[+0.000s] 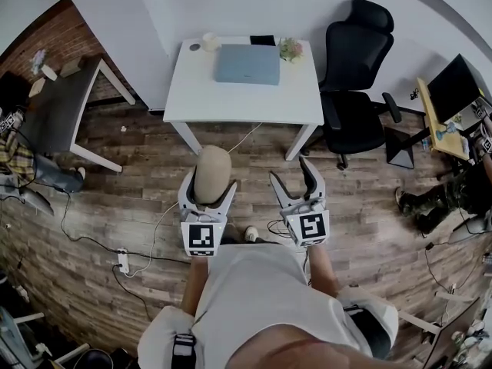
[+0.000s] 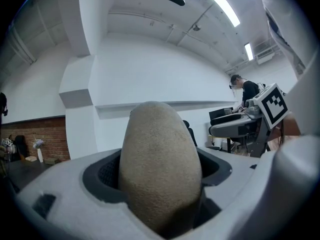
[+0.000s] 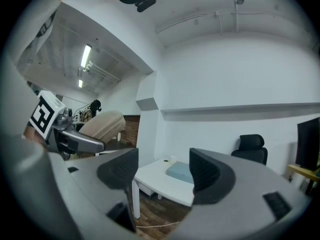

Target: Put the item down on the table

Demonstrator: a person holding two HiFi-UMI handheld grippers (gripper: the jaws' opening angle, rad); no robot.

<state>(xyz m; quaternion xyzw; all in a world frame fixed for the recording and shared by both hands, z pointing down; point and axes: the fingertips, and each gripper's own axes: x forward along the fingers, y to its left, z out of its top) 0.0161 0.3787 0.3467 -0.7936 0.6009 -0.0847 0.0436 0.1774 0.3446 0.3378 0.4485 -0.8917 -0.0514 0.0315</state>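
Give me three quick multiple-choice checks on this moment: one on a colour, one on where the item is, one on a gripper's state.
1. The flat case lying on the white table is:
A) blue-grey
B) red
C) yellow

2. The beige oval item is:
A) lying on that table
B) between the jaws of the left gripper
C) lying on the floor

3. The right gripper is:
A) shut on the case
B) shut on the item
C) open, with nothing between its jaws

Answers:
1. A: the head view shows a blue-grey rectangle on the tabletop.
2. B: the left gripper view shows the item filling the gap between the jaws, well short of the table.
3. C: the right gripper view shows the jaws apart, with only the room beyond them.
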